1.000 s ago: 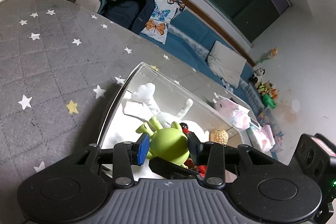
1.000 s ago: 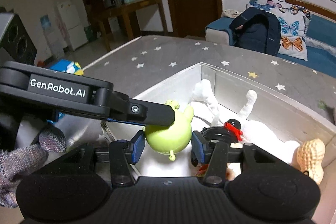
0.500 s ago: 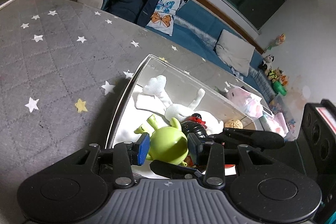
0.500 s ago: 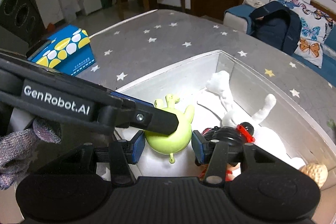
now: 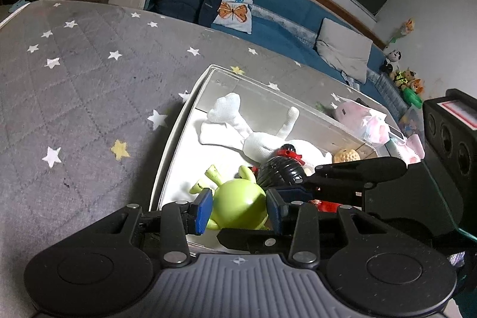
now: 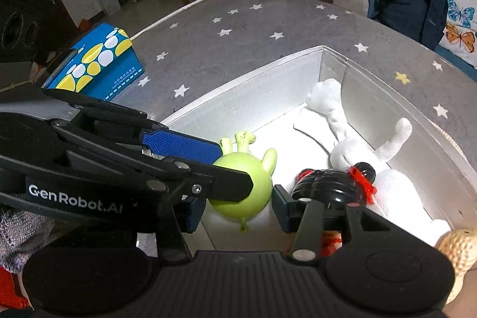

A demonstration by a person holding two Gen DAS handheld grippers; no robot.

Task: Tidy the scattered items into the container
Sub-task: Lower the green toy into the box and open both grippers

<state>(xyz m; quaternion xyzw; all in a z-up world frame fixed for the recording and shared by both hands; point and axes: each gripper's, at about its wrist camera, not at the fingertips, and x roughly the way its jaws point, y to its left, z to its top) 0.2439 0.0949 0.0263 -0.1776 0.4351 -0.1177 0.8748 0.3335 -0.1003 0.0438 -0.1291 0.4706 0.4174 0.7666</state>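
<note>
Here, a green alien toy sits between the pads of both hand-held grippers at once, low over the near end of a white container on a star-patterned grey mattress. In the left wrist view the left gripper stands with its blue pads at either side of the toy's round body, close enough that a clamp looks likely, though contact on the far pad cannot be confirmed. The right gripper brackets the same toy, jaws only partly closed, and whether its pads press on it cannot be told.

Beyond the jaws, the container already holds a white plush, and a black ridged toy with a red bow lies just beside the right gripper's right-hand pad. The tidying looks well along; the green toy is not yet released.

Only the right wrist view shows a blue box with yellow and white spots lying on the mattress outside the container, and a peanut-shaped toy at the container's near corner. Only the left wrist view shows a pink plush beyond the far wall.
</note>
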